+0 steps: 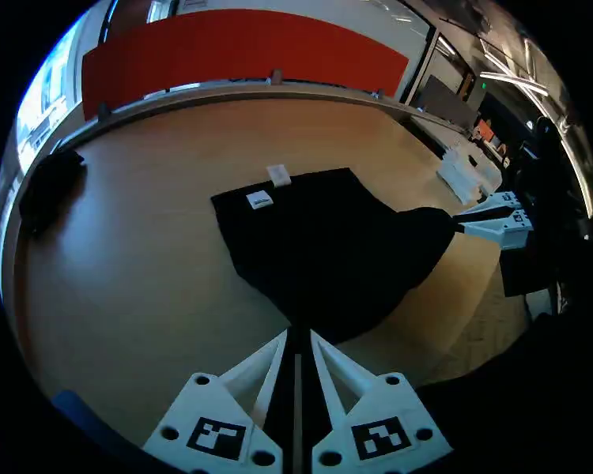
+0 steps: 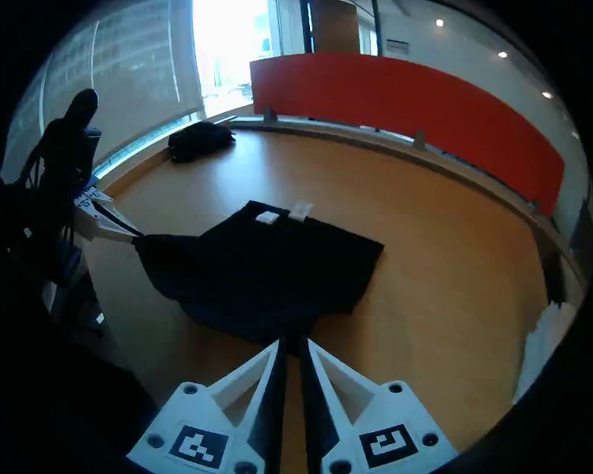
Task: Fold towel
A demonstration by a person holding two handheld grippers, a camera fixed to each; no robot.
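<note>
Here both hand-held grippers (image 1: 296,336) (image 2: 292,344) pinch the black towel's (image 1: 320,237) near edge.

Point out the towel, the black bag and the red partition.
towel (image 1: 328,245), left gripper view, its flat middle.
black bag (image 2: 200,141), right gripper view, its middle.
red partition (image 1: 241,55), left gripper view, its front face.

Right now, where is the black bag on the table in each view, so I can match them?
Left gripper view: the black bag sits at the far left, near the edge of the table.
Right gripper view: the black bag is upper left of centre, at the table's far edge.
Shared landmark: the red partition behind the table, beyond the dark towel.
</note>
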